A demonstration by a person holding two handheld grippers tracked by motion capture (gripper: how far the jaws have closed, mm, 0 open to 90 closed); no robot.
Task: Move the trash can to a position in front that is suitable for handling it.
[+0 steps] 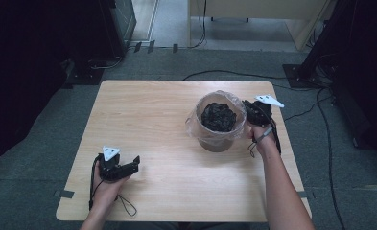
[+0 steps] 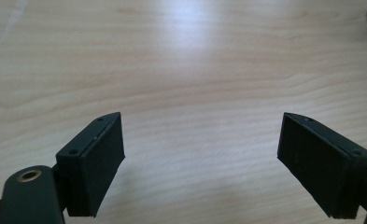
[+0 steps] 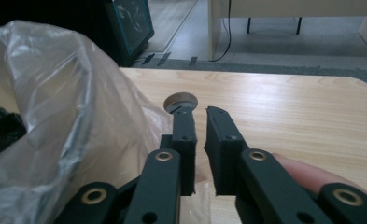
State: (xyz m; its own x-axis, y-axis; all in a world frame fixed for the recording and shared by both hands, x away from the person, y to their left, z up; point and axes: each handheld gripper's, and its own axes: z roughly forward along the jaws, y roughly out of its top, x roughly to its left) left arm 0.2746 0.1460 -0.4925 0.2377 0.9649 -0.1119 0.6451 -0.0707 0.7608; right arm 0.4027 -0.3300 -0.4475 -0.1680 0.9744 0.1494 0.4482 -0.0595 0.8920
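Observation:
A brown round bin stands right of the table's middle, lined with a clear plastic bag whose rim folds over the outside. Crumpled black material lies inside. My right gripper is against the bin's right side. In the right gripper view its jaws are nearly together beside the bag, with a fold of pale film low between the pads. My left gripper rests at the front left of the table, its jaws wide open over bare wood with nothing between them.
The light wooden table has rounded corners and sits on grey carpet. A small round brownish disc lies on the table beyond the right jaws. Black cables run on the floor behind, with dark equipment at both sides.

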